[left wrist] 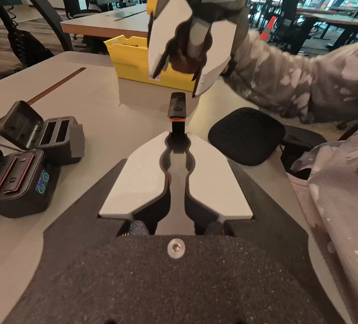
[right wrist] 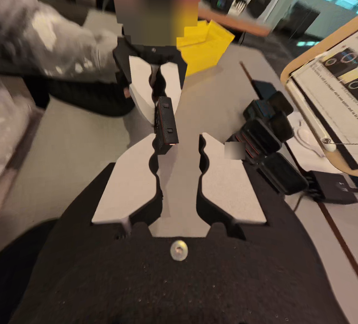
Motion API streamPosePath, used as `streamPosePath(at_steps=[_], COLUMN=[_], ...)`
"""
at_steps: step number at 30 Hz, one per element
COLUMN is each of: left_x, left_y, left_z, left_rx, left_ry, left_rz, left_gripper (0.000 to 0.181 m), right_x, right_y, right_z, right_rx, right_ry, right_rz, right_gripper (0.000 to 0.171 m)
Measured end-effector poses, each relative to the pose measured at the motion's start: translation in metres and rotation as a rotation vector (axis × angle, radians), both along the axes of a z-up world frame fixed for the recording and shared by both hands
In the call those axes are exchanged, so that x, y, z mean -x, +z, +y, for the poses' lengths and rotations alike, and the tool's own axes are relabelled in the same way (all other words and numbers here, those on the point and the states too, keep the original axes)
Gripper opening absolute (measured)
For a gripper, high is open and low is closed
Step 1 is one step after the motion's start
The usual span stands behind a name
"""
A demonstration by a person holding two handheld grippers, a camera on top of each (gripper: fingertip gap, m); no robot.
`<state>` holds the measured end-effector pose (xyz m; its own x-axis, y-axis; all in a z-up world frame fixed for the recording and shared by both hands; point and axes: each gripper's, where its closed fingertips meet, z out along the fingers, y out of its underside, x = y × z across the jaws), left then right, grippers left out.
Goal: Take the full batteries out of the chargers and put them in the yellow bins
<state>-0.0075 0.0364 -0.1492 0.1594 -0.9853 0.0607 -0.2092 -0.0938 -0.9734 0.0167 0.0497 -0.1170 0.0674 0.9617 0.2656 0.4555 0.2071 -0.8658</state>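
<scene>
Transfer step. Our left gripper clamps a black battery by its end, above the tabletop; our right gripper faces it, fingers apart. We judge a handover or carry to the yellow bin comes next.

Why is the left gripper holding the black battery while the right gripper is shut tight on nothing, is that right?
Almost. The left gripper does hold the black battery, but the right gripper is not shut: the right wrist view shows its fingers spread wide apart with bare table between them. It holds nothing.
</scene>
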Motion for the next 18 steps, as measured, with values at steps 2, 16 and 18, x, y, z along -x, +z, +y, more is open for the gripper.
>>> streamPosePath(at_steps=[2, 16, 18], left_x=[-0.002, 0.001, 0.007], left_y=[-0.007, -0.008, -0.006], left_z=[0.001, 0.032, 0.040], left_rx=[-0.022, -0.109, -0.107], left_ry=[0.012, 0.227, 0.267], left_rz=[0.039, 0.016, -0.010], left_gripper=[0.011, 0.028, 0.027], right_x=[0.003, 0.011, 0.007], right_y=[-0.003, -0.024, -0.015], right_z=[-0.002, 0.029, 0.056], right_rx=[-0.010, -0.090, -0.127], right_ry=[0.036, 0.185, 0.161], right_rz=[-0.123, -0.603, -0.620], right_gripper=[0.040, 0.014, 0.014])
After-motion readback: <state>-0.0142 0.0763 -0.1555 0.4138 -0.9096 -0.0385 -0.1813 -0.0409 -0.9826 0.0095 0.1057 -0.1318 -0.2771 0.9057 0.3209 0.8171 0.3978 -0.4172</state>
